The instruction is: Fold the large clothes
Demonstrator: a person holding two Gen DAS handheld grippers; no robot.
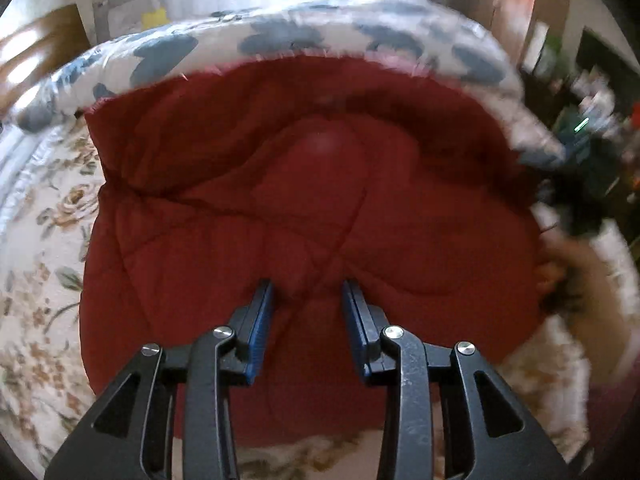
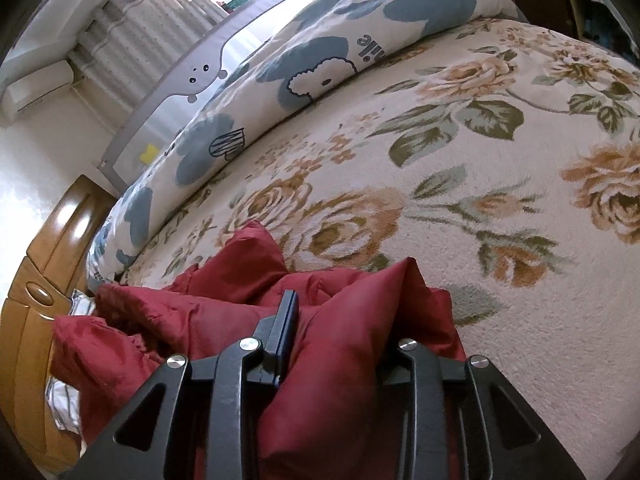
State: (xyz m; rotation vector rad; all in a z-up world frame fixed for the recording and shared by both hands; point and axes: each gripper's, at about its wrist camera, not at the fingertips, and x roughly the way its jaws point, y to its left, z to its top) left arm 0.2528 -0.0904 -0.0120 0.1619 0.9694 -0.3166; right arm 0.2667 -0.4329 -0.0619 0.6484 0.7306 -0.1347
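Note:
A large dark red quilted garment lies spread on the floral bed cover. My left gripper is open just above the garment's near middle, with nothing between its blue pads. In the right wrist view my right gripper is shut on a thick bunch of the red garment. The fabric bulges between the fingers and hides the right finger. The rest of the garment trails to the left. A blurred hand shows at the garment's right edge in the left wrist view.
A rolled white duvet with blue prints lies along the far side of the bed, in front of a grey bed rail. A wooden headboard stands at the left. The floral cover stretches to the right.

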